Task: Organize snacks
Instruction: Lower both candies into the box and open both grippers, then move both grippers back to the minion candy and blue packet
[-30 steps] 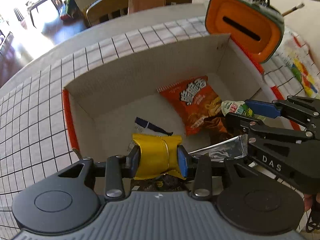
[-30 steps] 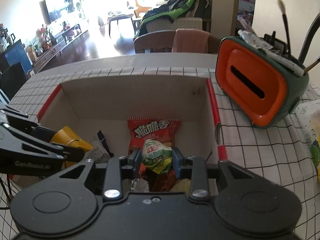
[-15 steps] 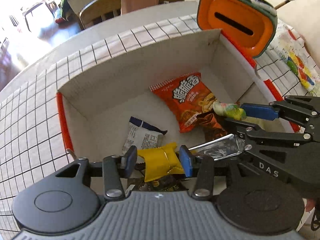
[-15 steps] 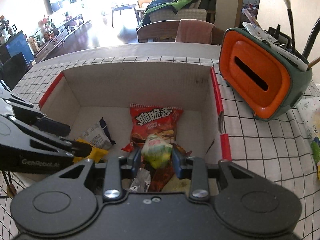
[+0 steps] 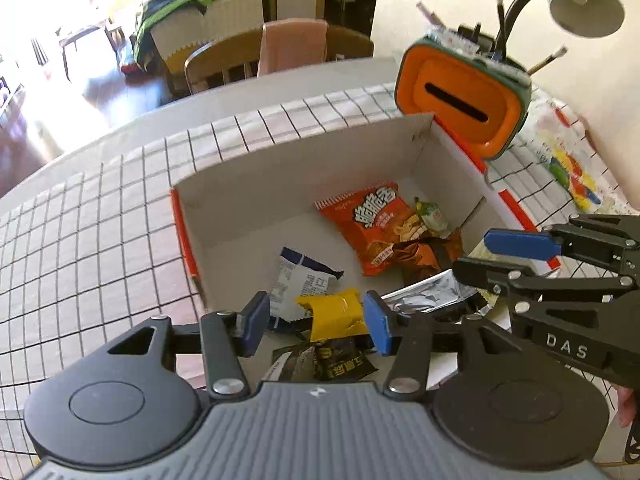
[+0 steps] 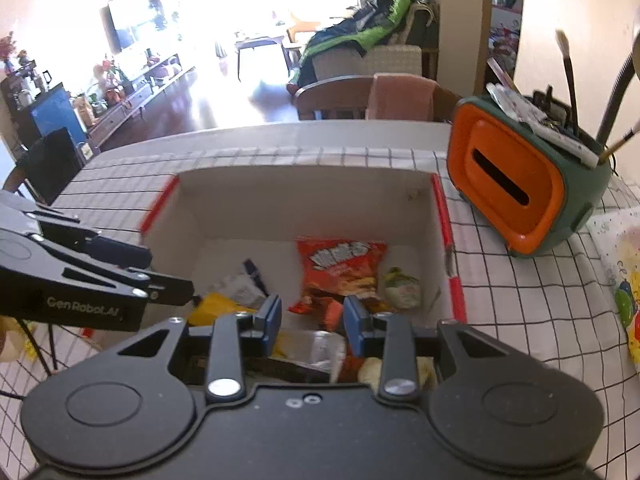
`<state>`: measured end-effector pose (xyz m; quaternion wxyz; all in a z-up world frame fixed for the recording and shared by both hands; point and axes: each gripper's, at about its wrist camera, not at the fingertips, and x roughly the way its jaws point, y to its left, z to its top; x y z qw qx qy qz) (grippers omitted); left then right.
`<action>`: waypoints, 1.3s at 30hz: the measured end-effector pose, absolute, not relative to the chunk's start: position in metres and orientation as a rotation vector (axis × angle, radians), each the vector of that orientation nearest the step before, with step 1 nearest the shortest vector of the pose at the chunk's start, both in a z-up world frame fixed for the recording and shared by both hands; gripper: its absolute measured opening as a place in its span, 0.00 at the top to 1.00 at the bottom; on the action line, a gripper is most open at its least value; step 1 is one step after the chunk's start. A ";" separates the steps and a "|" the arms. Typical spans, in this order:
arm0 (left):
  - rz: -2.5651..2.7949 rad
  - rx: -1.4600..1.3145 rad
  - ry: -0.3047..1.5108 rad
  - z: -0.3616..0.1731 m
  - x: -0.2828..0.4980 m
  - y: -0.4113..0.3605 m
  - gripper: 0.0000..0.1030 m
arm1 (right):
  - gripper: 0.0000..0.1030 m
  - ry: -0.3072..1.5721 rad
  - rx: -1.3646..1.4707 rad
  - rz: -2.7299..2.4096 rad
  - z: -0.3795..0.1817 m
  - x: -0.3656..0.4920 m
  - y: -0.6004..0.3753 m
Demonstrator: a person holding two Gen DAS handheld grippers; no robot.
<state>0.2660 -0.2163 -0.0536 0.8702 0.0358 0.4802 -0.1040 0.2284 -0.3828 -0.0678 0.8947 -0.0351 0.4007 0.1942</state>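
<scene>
An open cardboard box point(image 5: 300, 184) point(image 6: 300, 208) with red edges holds the snacks. My left gripper point(image 5: 316, 322) point(image 6: 170, 274) hovers over its near edge, jaws opening. The yellow packet point(image 5: 336, 316) point(image 6: 216, 308) lies between the pads, clear of the left one. My right gripper point(image 6: 312, 320) point(image 5: 474, 254) hangs over the box's right side, pads a narrow gap apart with nothing between them. A green-and-white snack point(image 5: 432, 216) point(image 6: 402, 290) lies loose beside the orange chip bag point(image 5: 376, 224) point(image 6: 340, 268). A white-and-blue packet point(image 5: 300, 280), a silver foil pack point(image 5: 428, 294) and a black packet point(image 5: 328, 364) also lie inside.
An orange-and-green desk organizer point(image 5: 460, 104) point(image 6: 512, 196) with brushes stands right of the box on the checked tablecloth point(image 5: 100, 240). A lamp point(image 5: 584, 0) hangs above it. A colourful printed sheet point(image 5: 568, 168) lies at the far right. Chairs stand behind the table.
The green snack left my right gripper's pads and dropped into the box beside the orange bag. My left jaws widened off the yellow packet. Both grippers rose and pulled back.
</scene>
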 end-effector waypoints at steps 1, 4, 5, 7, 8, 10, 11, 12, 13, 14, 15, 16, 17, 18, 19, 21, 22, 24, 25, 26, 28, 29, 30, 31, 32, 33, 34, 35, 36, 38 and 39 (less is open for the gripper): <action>-0.220 0.073 0.994 -0.051 0.263 -0.213 0.48 | 0.68 0.826 -0.071 0.415 -0.065 0.225 -0.379; -0.216 0.067 0.971 -0.046 0.253 -0.202 0.46 | 0.67 0.817 -0.059 0.436 -0.057 0.218 -0.369; -0.215 0.061 0.964 -0.044 0.249 -0.197 0.46 | 0.67 0.813 -0.056 0.441 -0.055 0.216 -0.367; -0.210 0.048 0.951 -0.040 0.242 -0.188 0.45 | 0.67 0.805 -0.048 0.454 -0.051 0.212 -0.359; -0.205 0.042 0.942 -0.038 0.239 -0.182 0.44 | 0.66 0.801 -0.047 0.461 -0.049 0.209 -0.355; -0.192 0.034 0.925 -0.034 0.231 -0.171 0.42 | 0.66 0.792 -0.047 0.475 -0.046 0.206 -0.346; -0.188 0.032 0.914 -0.032 0.227 -0.165 0.41 | 0.66 0.788 -0.043 0.485 -0.045 0.203 -0.342; -0.184 0.034 0.901 -0.030 0.221 -0.158 0.41 | 0.66 0.784 -0.038 0.493 -0.045 0.202 -0.337; -0.178 0.036 0.891 -0.029 0.217 -0.152 0.40 | 0.65 0.781 -0.034 0.502 -0.044 0.200 -0.332; -0.165 0.036 0.881 -0.028 0.212 -0.145 0.39 | 0.65 0.779 -0.030 0.514 -0.044 0.197 -0.327; -0.155 0.034 0.873 -0.027 0.208 -0.139 0.38 | 0.65 0.778 -0.028 0.525 -0.044 0.195 -0.322; -0.148 0.028 0.865 -0.026 0.203 -0.131 0.37 | 0.64 0.778 -0.028 0.533 -0.044 0.194 -0.316; -0.140 0.021 0.858 -0.026 0.198 -0.123 0.35 | 0.64 0.779 -0.031 0.545 -0.044 0.192 -0.310; -0.129 0.018 0.853 -0.025 0.193 -0.116 0.35 | 0.62 0.779 -0.036 0.554 -0.045 0.189 -0.303; -0.113 0.017 0.849 -0.026 0.189 -0.109 0.34 | 0.60 0.778 -0.044 0.561 -0.046 0.188 -0.296; -0.084 0.012 0.839 -0.026 0.180 -0.095 0.34 | 0.53 0.773 -0.058 0.579 -0.047 0.183 -0.283; -0.073 0.007 0.838 -0.027 0.176 -0.087 0.33 | 0.40 0.766 -0.066 0.585 -0.047 0.181 -0.276; -0.048 -0.008 0.834 -0.028 0.168 -0.071 0.29 | 0.17 0.743 -0.074 0.605 -0.047 0.175 -0.263; -0.032 -0.014 0.830 -0.030 0.163 -0.062 0.26 | 0.13 0.729 -0.077 0.615 -0.046 0.172 -0.257; -0.016 -0.019 0.827 -0.031 0.159 -0.054 0.24 | 0.13 0.724 -0.088 0.623 -0.046 0.171 -0.251; 0.015 -0.033 0.827 -0.036 0.150 -0.037 0.22 | 0.12 0.731 -0.106 0.645 -0.048 0.169 -0.237; 0.033 -0.039 0.826 -0.037 0.146 -0.030 0.22 | 0.11 0.736 -0.107 0.658 -0.049 0.169 -0.232; 0.051 -0.047 0.825 -0.039 0.143 -0.022 0.21 | 0.09 0.740 -0.110 0.670 -0.049 0.169 -0.226; 0.068 -0.057 0.825 -0.042 0.139 -0.014 0.20 | 0.06 0.741 -0.115 0.685 -0.050 0.168 -0.220; 0.087 -0.071 0.826 -0.044 0.134 -0.006 0.19 | 0.05 0.740 -0.125 0.697 -0.051 0.166 -0.214; 0.104 -0.086 0.828 -0.048 0.130 0.003 0.19 | 0.02 0.737 -0.136 0.703 -0.051 0.164 -0.208; 0.124 -0.106 0.832 -0.051 0.127 0.012 0.18 | 0.00 0.734 -0.148 0.712 -0.052 0.163 -0.202; 0.138 -0.122 0.835 -0.054 0.124 0.019 0.18 | 0.00 0.734 -0.158 0.725 -0.052 0.164 -0.198; 0.151 -0.137 0.841 -0.058 0.122 0.025 0.18 | 0.00 0.739 -0.167 0.738 -0.053 0.164 -0.192; 0.184 -0.163 0.850 -0.064 0.117 0.037 0.17 | 0.00 0.754 -0.189 0.753 -0.057 0.164 -0.179; 0.196 -0.172 0.855 -0.068 0.114 0.042 0.16 | 0.00 0.759 -0.196 0.761 -0.059 0.164 -0.175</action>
